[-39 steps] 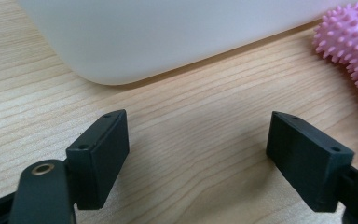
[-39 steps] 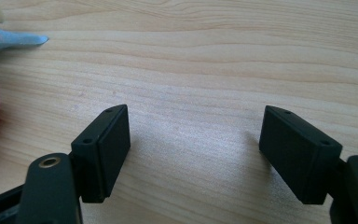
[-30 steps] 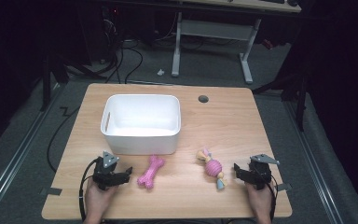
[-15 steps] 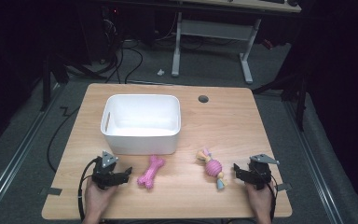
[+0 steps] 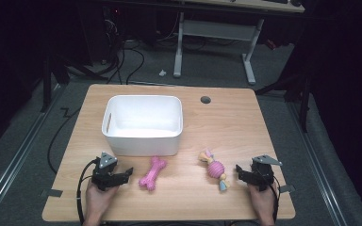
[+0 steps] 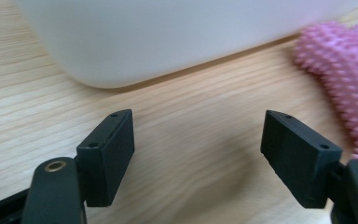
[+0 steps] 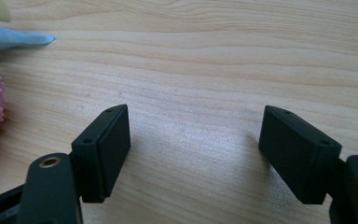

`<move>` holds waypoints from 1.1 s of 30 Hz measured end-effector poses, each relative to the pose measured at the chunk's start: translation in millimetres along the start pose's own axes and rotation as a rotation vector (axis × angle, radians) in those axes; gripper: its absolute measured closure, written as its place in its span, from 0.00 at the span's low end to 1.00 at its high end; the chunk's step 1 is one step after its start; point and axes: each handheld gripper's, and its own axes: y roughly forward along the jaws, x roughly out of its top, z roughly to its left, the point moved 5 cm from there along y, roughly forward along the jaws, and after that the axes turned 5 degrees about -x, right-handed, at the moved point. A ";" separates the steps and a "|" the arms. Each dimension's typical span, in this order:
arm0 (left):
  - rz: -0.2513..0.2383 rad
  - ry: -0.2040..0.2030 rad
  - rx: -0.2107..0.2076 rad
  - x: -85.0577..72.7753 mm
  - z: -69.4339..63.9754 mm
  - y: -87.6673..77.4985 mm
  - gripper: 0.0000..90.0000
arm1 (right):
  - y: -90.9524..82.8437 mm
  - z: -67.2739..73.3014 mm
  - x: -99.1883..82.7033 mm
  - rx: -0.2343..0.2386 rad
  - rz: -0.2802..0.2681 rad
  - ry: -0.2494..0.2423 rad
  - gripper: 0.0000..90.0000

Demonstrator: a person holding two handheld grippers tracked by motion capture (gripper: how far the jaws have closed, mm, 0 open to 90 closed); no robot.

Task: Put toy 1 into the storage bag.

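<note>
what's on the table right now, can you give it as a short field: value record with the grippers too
surface: wooden table, round cable hole near far edge
bin: white bin, nothing visible inside
toy 1: pink bone toy, in front of the bin, apart from it
toy 2: pink ball rope toy, right of the bone
left gripper: open, holding nothing, beside the bone
right gripper: open, holding nothing, beside the rope toy
</note>
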 end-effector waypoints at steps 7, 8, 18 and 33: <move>-0.002 -0.008 -0.026 6.0 -7.3 -2.5 0.28 | 0.0 0.0 0.0 0.001 -0.002 -0.004 0.28; 0.000 -0.013 -0.030 7.6 -8.2 -3.8 0.28 | 0.0 0.1 0.0 0.002 -0.002 -0.005 0.28; 0.033 -0.016 -0.074 18.9 -23.2 -11.7 0.28 | -0.6 1.2 -0.4 0.007 -0.001 -0.006 0.28; 0.112 0.092 -0.096 46.4 -70.5 -5.8 0.37 | -0.8 1.6 -0.5 0.012 -0.002 -0.015 0.28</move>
